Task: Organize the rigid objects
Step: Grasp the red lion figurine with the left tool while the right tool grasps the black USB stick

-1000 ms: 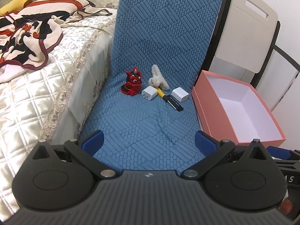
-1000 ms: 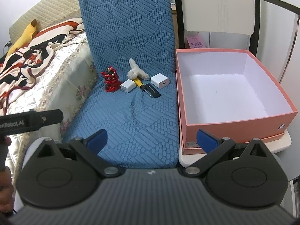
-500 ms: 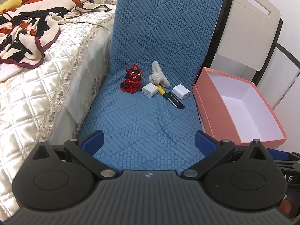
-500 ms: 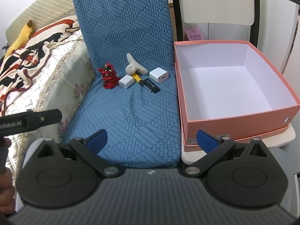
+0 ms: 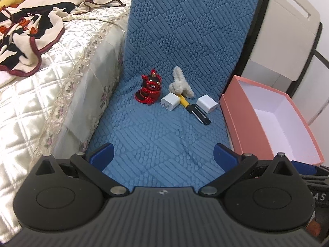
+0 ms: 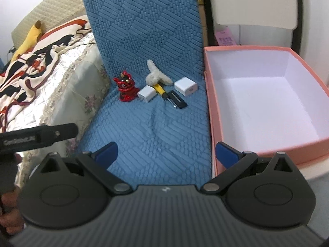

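Observation:
On the blue quilted chair seat [image 5: 156,135] sit a red figurine [image 5: 149,90] [image 6: 126,89], a white charger [image 5: 169,102] [image 6: 146,93], a second white charger [image 5: 206,104] [image 6: 185,86], a yellow-and-black pen-like tool [image 5: 194,110] [image 6: 170,96] and a cream plush piece [image 5: 181,85] [image 6: 156,75]. An open pink box [image 5: 267,127] [image 6: 265,100], empty inside, stands to their right. My left gripper [image 5: 163,155] is open and empty, well short of the objects. My right gripper [image 6: 165,152] is open and empty, also short of them.
A bed with a cream quilt [image 5: 41,86] and a patterned blanket [image 5: 24,33] lies to the left. A white folding chair back [image 5: 285,33] stands behind the box. The left gripper's handle [image 6: 37,136] shows at the left of the right wrist view.
Both grippers have moved forward toward the objects on the seat; the objects look larger. Both stay open and empty.

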A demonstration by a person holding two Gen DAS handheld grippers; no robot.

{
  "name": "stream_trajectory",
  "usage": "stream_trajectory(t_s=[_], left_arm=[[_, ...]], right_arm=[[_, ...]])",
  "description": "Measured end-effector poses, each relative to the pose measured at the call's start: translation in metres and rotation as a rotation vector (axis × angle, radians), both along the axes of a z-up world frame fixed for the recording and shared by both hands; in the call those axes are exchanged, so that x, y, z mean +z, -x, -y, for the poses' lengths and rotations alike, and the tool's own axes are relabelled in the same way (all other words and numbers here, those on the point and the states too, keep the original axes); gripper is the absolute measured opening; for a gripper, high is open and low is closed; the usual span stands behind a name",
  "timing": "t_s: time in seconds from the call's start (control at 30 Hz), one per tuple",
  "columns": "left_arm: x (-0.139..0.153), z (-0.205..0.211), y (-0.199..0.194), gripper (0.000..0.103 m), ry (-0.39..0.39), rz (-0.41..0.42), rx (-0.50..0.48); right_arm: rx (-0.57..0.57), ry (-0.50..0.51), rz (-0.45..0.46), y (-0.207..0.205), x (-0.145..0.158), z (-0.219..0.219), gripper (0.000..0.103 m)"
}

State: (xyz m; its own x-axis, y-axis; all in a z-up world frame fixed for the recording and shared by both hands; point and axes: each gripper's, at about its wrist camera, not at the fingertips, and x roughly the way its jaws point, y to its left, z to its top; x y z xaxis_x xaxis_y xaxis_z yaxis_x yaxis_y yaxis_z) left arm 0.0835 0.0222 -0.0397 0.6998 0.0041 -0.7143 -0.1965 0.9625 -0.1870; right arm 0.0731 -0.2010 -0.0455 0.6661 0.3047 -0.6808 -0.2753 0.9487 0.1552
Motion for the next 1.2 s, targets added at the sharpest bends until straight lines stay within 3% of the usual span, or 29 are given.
stream_trajectory(t_s=[0.3,0.47,0.67,0.87,1.2], left_arm=[[-0.014,-0.017,-0.066,0.103,0.009,0.013,0.008],[-0.028,-0.024,-0.106,0.103,0.006,-0.004,-0.010],[-0.049,-0.037,-0.152,0.103,0.015,-0.018,-0.010],[-0.073,-0.052,-0.199,0.103,0.067,-0.037,-0.016],[-0.106,-0.060,-0.261,0.103,-0.006,-0.055,-0.049]], right_arm=[[0.035,-0.009,0.035,-0.050,-0.012,-0.018,0.096],[0.059,-0.028,0.004,-0.074,-0.026,-0.030,0.079],[0.057,-0.014,-0.017,-0.106,-0.049,-0.041,0.072],[0.042,0.030,0.014,-0.142,-0.067,-0.054,0.071],[-0.022,0.103,0.012,-0.202,-0.097,-0.063,0.069]])
